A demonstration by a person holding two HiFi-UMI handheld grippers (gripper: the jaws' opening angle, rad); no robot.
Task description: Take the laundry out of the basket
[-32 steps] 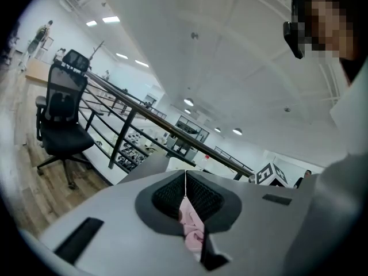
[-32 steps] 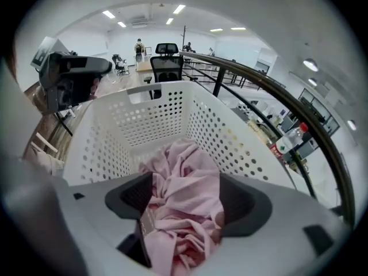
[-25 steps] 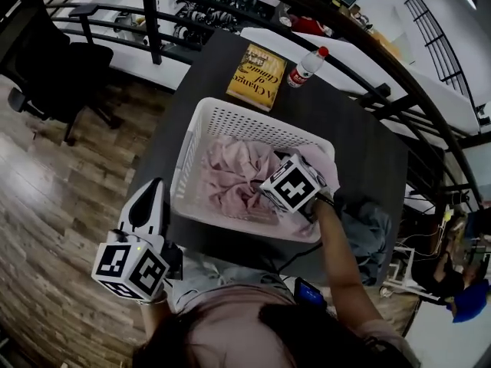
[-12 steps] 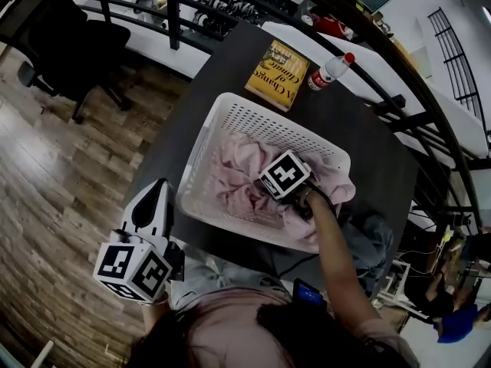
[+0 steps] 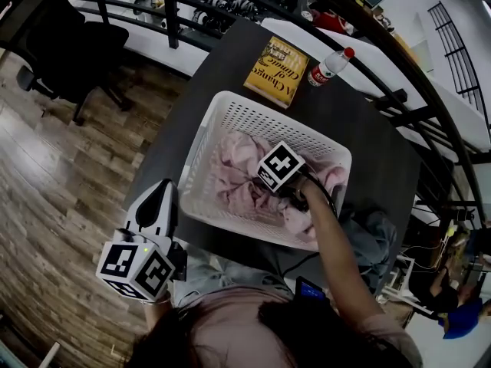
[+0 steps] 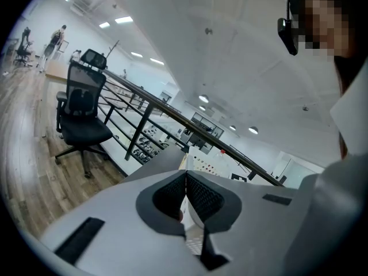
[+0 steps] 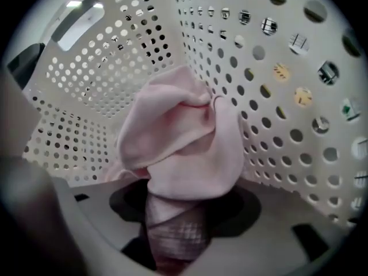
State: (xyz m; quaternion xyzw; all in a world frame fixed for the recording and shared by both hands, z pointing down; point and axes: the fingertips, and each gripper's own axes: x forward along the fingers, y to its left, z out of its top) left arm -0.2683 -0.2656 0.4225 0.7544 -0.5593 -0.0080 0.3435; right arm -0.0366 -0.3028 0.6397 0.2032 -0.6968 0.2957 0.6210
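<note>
A white perforated laundry basket stands on the dark table with pink laundry heaped inside. My right gripper is down in the basket over the heap. In the right gripper view a fold of pink cloth hangs between the closing jaws of that gripper, with the basket wall just behind. My left gripper is held low off the table's near left corner, shut and empty, as the left gripper view shows.
Beyond the basket lie a yellow book and a plastic bottle. A grey-blue garment hangs at the table's right edge. A black office chair stands on the wood floor to the left, and a dark railing runs behind.
My right gripper has moved further left and deeper into the basket, onto the pink heap. The left gripper has stayed where it was.
</note>
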